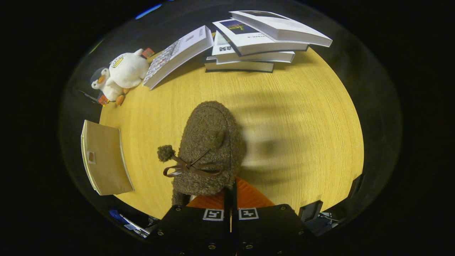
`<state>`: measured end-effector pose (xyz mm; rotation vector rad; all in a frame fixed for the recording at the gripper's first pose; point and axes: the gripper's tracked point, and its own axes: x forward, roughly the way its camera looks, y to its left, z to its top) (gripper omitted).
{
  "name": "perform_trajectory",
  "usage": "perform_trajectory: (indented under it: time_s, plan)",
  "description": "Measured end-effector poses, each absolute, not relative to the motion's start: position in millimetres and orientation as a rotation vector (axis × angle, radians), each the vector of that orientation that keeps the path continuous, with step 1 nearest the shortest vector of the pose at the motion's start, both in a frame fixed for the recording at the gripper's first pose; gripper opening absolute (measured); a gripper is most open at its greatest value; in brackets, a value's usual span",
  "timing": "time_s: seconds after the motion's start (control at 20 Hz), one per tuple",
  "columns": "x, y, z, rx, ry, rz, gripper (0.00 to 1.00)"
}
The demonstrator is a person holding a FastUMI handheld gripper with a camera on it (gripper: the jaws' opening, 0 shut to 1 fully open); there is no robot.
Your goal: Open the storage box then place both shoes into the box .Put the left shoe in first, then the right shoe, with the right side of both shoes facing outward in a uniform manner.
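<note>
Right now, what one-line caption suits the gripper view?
Gripper shut on a brown fuzzy shoe above the wooden table; books beyond.

I see a stack of books (256,46) at twelve o'clock on the yellow table (302,117), another book (177,55) leaning at eleven, and a white plush duck (121,73) at ten beside it.

No legible text on books (249,42)
</note>
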<state>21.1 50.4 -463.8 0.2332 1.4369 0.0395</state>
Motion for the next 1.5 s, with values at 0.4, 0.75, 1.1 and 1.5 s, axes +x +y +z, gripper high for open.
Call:
perform_trajectory:
  time_s: [0.4, 0.75, 1.1, 1.5]
  plan:
    - [51.9, 170.1, -354.0, 0.18, 1.328, 0.314, 0.01]
    - [75.5, 300.8, -300.0, 0.155, 1.296, 0.539, 0.01]
    - [74.7, 410.3, -305.3, 0.023, 1.28, 0.672, 0.01]
    - [59.3, 485.0, -357.9, -0.176, 1.318, 0.716, 0.01]
